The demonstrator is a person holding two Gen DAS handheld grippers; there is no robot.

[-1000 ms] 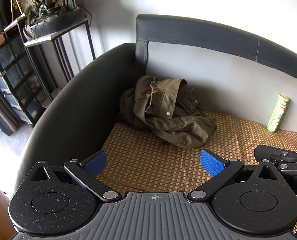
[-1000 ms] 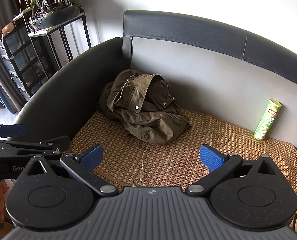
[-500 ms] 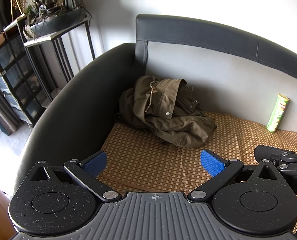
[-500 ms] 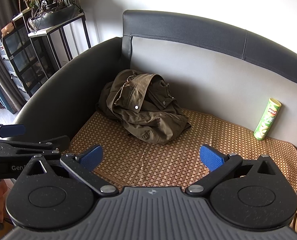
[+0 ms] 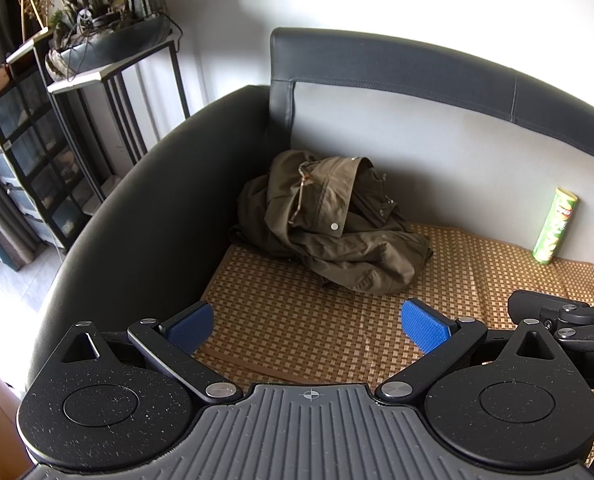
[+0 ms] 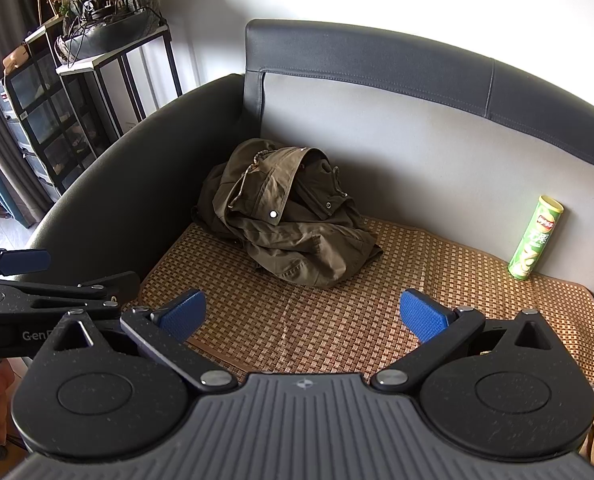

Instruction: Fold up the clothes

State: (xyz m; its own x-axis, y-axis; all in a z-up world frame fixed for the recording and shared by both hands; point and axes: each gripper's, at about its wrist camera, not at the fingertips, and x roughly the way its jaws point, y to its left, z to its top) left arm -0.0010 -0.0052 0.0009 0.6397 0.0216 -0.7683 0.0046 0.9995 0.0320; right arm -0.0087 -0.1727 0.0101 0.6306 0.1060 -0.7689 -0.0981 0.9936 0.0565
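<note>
An olive-green jacket (image 5: 329,224) (image 6: 285,224) lies crumpled in a heap in the far left corner of the sofa seat, on a woven mat. My left gripper (image 5: 309,326) hovers open over the mat's near edge, well short of the jacket, nothing between its blue pads. My right gripper (image 6: 303,316) is likewise open and empty, at about the same distance from the heap. Each gripper shows at the side of the other's view: the right one (image 5: 569,300), the left one (image 6: 45,280).
A green crisps tube (image 5: 555,226) (image 6: 536,238) stands upright against the sofa back at the right. The woven mat (image 6: 377,312) covers the seat. The dark armrest (image 5: 149,216) curves along the left. A black shelf with a planter (image 5: 97,40) stands beyond it.
</note>
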